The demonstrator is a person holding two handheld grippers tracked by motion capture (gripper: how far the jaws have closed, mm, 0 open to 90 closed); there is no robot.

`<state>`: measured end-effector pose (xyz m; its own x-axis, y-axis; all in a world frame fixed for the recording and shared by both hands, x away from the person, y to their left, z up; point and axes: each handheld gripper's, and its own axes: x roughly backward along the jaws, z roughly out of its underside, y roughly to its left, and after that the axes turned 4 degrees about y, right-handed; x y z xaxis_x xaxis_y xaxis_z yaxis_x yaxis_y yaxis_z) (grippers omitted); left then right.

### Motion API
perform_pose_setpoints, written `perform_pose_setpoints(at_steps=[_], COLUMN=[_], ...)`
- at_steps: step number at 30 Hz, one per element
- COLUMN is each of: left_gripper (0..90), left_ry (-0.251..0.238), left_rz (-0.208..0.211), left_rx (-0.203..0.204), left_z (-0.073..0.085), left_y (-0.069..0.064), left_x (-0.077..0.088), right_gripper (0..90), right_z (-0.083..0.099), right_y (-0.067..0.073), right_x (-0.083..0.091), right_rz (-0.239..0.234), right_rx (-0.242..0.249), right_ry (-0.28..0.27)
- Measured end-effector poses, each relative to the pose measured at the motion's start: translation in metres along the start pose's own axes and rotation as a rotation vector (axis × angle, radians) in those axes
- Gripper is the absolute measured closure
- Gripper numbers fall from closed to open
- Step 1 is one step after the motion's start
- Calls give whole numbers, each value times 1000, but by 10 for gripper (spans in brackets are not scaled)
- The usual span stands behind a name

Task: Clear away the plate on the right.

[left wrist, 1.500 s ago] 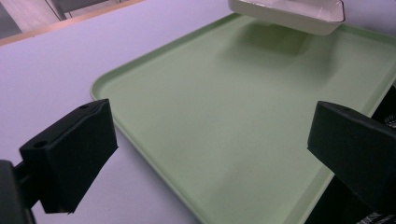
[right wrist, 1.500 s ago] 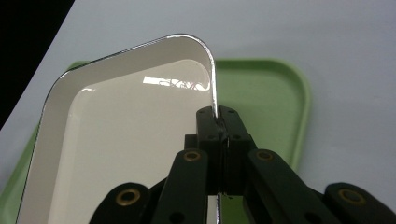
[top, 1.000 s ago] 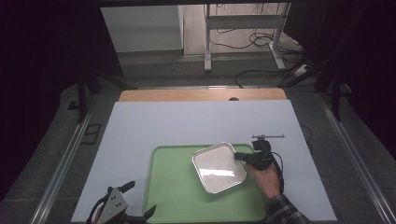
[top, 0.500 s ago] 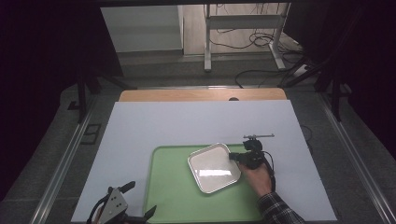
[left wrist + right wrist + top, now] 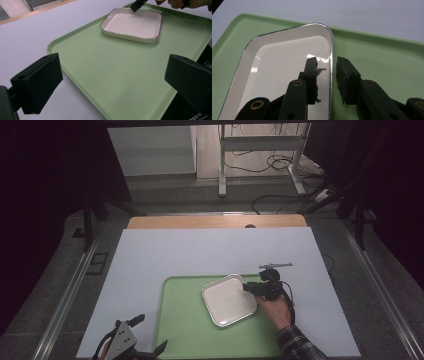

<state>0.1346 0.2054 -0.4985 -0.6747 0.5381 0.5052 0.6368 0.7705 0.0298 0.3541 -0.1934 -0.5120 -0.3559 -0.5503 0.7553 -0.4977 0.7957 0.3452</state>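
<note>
The dish sat on the green tray, right of centre. The right gripper straddled its rim, slightly parted. The left gripper gaped wide, holding nothing, near the tray's near-left corner.

dish on tray, right of centre; right gripper astride its right rim; left gripper at tray's near-left corner.

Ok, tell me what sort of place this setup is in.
Probably a lab or recording workspace, not a home. A white sheet-covered table stands between metal floor rails, loose black cables run under a metal-framed desk behind it, and a green plastic tray with a white square dish is laid out.
</note>
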Motion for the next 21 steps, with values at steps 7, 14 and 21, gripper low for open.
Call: perform_pose_setpoints(at_steps=[7,14,21], left_gripper=[12,11,12], left_ry=[0,-1,-4], left_rz=[-2,-3,-4], left_rx=[-2,-3,-2], left_z=[0,0,0], left_y=[0,0,0], left_x=[0,0,1], right_gripper=[834,898,898], right_z=[2,8,16], right_y=[5,18,35], right_x=[16,32,36], right_rz=[-10,-42,-47], right_rx=[133,243,300], right_ry=[-33,-63,-54])
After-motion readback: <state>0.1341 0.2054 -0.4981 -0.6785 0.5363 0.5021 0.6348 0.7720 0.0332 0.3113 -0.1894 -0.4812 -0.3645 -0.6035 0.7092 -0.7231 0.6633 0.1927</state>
